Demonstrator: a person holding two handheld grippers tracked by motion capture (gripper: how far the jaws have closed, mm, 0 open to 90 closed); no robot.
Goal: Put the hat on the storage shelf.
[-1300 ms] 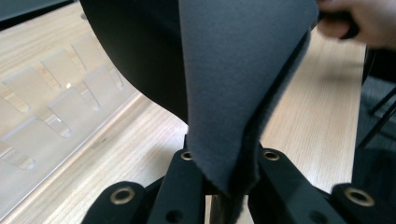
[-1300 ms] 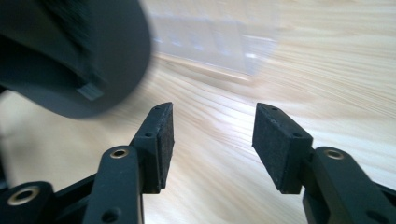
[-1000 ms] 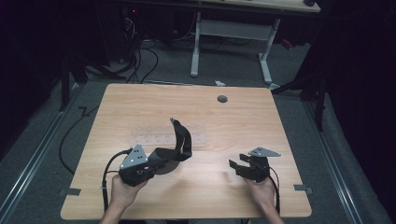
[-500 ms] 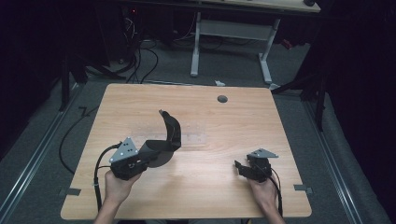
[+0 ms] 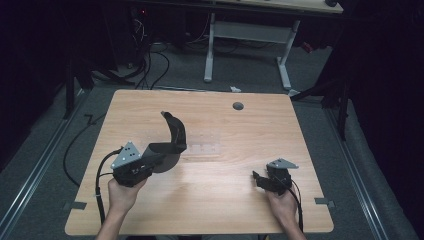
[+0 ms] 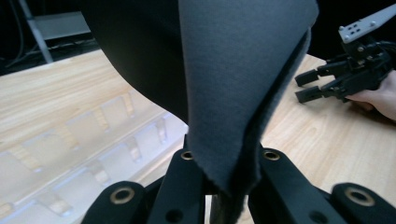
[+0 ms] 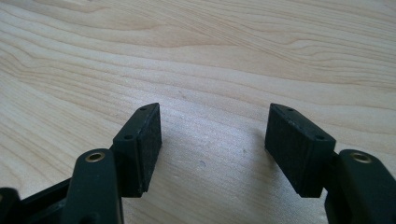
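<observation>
The dark grey cloth (image 5: 169,142) is pinched in the left gripper (image 5: 150,159), over the left half of the table (image 5: 240,200) in the high view; it rises from the jaws and curls up and back, with its free end (image 5: 165,115) standing highest. In the left gripper view the cloth (image 6: 233,79) hangs as a folded sheet, a lighter grey face and a black face side by side, and its lower edge is clamped tight between the 2 black jaws. Under it on the table lies a clear plastic tray (image 6: 79,154) with small compartments, seen in the high view just right of the cloth (image 5: 202,145). The right gripper (image 5: 264,178) sits low near the right front of the table, well apart from the cloth, held in the person's right hand (image 5: 284,206). Its jaws have just been opening and now stand wide, and in the right gripper view (image 7: 212,140) there is bare wood between them
</observation>
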